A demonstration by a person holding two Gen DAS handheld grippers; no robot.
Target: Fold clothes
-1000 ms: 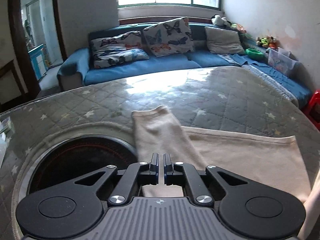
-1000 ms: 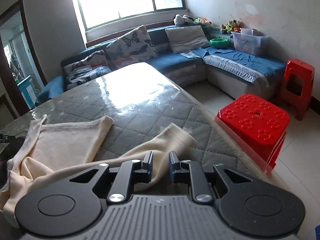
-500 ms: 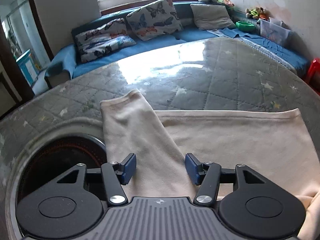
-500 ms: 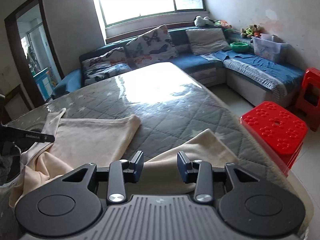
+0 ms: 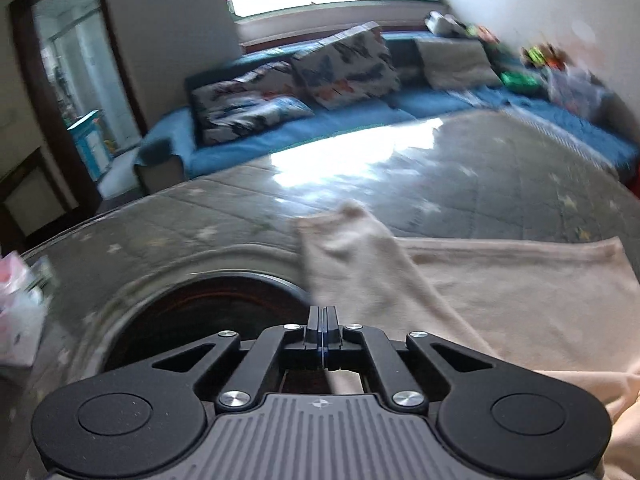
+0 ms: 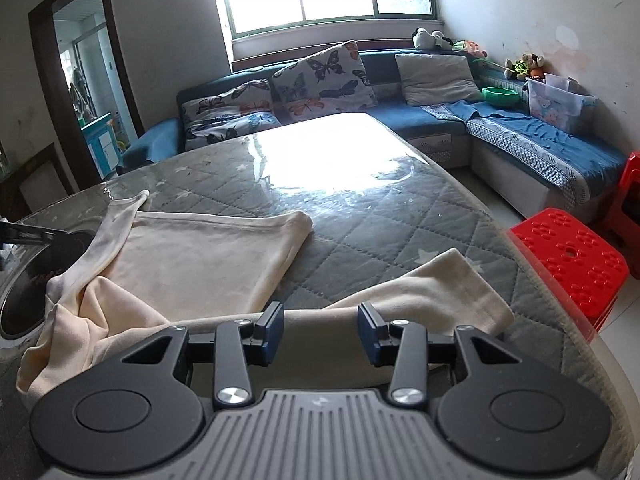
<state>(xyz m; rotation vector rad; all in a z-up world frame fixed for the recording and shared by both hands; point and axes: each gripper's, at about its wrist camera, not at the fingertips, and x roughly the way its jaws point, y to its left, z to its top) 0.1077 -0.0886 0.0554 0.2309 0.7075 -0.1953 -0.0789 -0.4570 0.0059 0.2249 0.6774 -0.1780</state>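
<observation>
My left gripper (image 5: 322,330) is clenched on the near sleeve of the cream long-sleeved cotton top (image 6: 200,252), which lies along the near edge of the grey quilted table (image 6: 360,216). My right gripper (image 6: 321,334) is opening, pads clear of the other sleeve.

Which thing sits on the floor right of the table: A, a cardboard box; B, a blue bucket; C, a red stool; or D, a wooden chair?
C: in the right wrist view a red stool stands on the floor by the table's right edge.
</observation>
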